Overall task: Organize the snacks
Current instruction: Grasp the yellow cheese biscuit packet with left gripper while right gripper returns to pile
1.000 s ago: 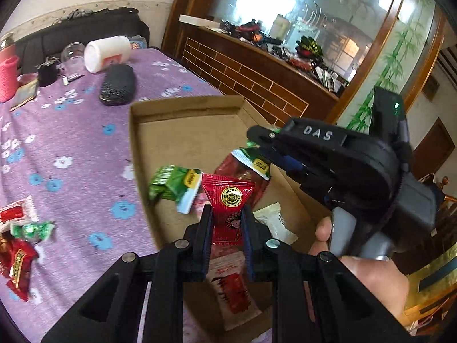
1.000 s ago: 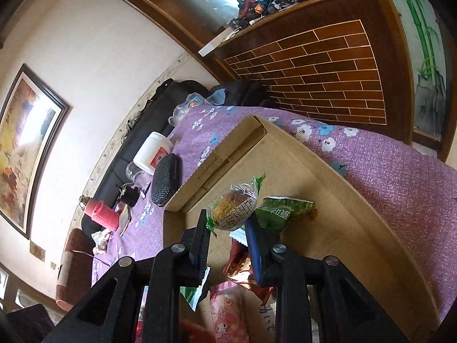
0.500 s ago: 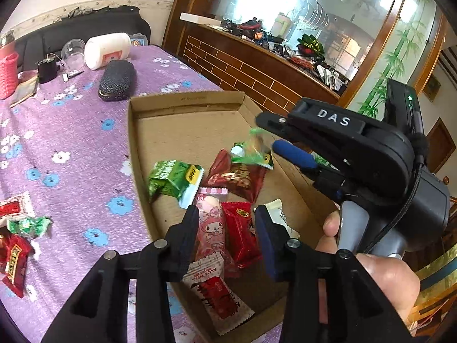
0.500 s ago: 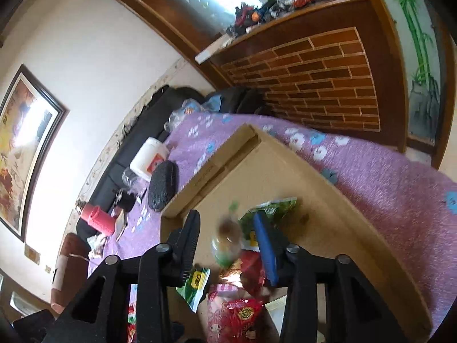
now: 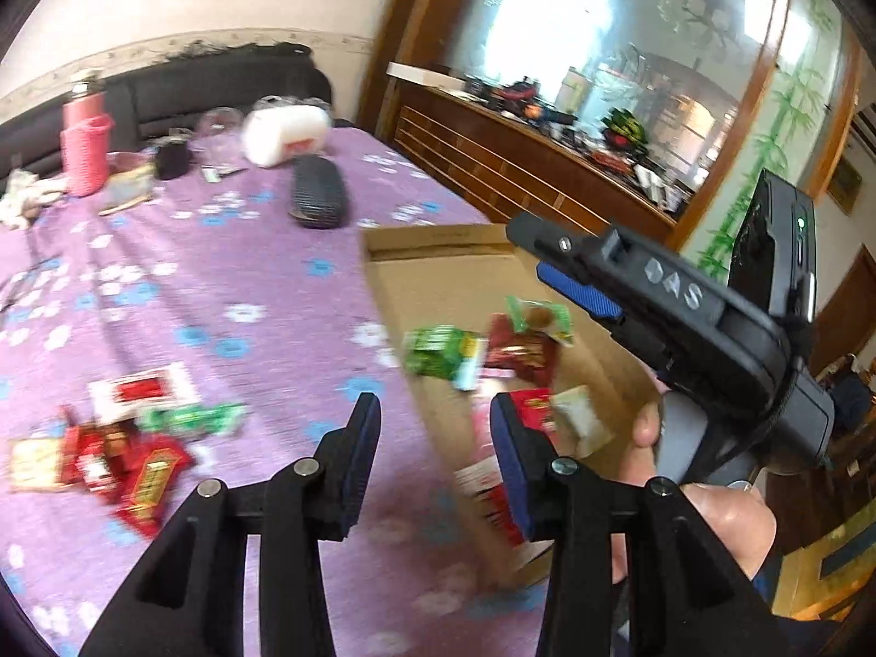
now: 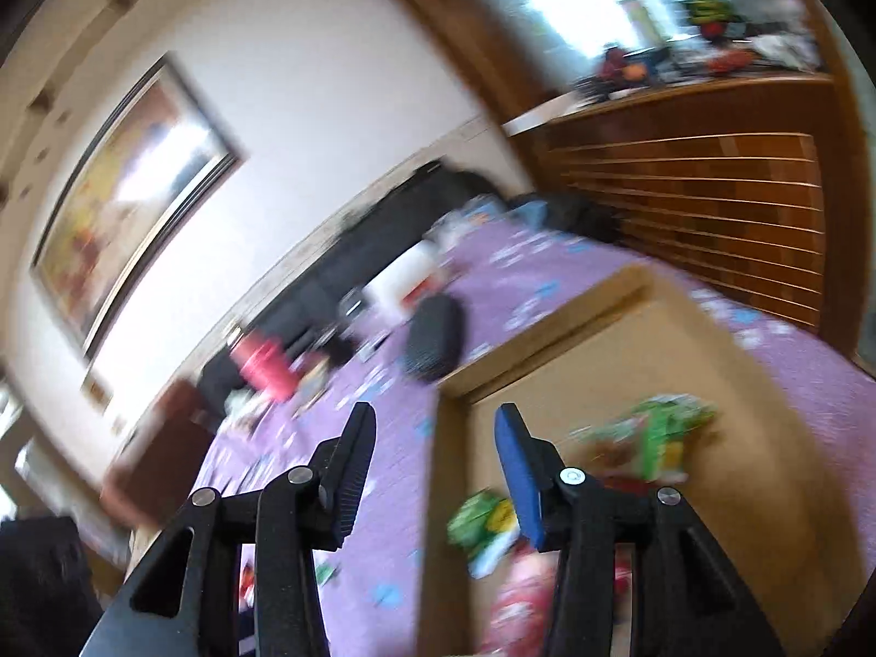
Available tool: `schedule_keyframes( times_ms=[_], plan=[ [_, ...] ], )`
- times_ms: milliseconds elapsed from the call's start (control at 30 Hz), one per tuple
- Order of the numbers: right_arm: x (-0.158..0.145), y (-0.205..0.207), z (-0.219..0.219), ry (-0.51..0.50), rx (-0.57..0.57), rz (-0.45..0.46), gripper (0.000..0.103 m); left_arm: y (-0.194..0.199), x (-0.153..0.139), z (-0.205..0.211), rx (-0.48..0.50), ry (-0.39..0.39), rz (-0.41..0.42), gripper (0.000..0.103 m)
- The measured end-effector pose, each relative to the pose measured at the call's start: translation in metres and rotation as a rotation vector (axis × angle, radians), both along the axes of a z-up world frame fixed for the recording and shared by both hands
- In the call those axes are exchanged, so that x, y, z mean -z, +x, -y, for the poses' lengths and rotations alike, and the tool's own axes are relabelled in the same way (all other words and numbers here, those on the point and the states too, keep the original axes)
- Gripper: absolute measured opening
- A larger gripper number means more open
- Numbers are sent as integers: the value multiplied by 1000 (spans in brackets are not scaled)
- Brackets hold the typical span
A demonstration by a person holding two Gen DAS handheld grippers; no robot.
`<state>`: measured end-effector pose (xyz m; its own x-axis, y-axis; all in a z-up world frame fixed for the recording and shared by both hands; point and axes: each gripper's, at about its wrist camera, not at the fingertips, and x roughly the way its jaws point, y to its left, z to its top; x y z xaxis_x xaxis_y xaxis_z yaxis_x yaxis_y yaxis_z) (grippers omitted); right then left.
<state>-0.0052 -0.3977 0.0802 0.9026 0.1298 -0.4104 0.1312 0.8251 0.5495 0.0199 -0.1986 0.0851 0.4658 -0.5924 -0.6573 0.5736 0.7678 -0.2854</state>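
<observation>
A purple flowered cloth covers the tabletop [image 5: 164,284], with a dark sofa and a wood-and-brick sideboard behind it. The left gripper [image 5: 432,421] hangs above the cloth with its jaws spread wide and nothing between them. Just ahead and right of these jaws lies the cardboard tray [image 5: 438,268], holding green, red and white snack packets [image 5: 493,350]. To their left a loose pile of snacks [image 5: 120,438] sits on the cloth. The right gripper [image 6: 432,432], seen in its own blurred view, also has its jaws wide apart and empty, straddling the tray's near-left corner. Far ahead of both stand a black case [image 5: 318,200], a white jar [image 5: 284,134] and a pink cup [image 5: 85,150].
</observation>
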Motion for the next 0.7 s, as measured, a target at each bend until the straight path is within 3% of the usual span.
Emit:
schedule_keyframes(
  times_ms=[267,467,600,700],
  plan=[
    [7,12,-62,-66,-283,-9,49,18,-10,-104,-196,38,32,41],
    [14,15,-71,-77,-306,-28,49,70,13,-182,-336,16,-97,42],
    [18,17,-67,-61,-297,-46,49,106,41,-208,-386,12,-204,42],
    [19,19,-65,-60,-295,-56,49,119,54,-213,-391,20,-236,42]
  ],
)
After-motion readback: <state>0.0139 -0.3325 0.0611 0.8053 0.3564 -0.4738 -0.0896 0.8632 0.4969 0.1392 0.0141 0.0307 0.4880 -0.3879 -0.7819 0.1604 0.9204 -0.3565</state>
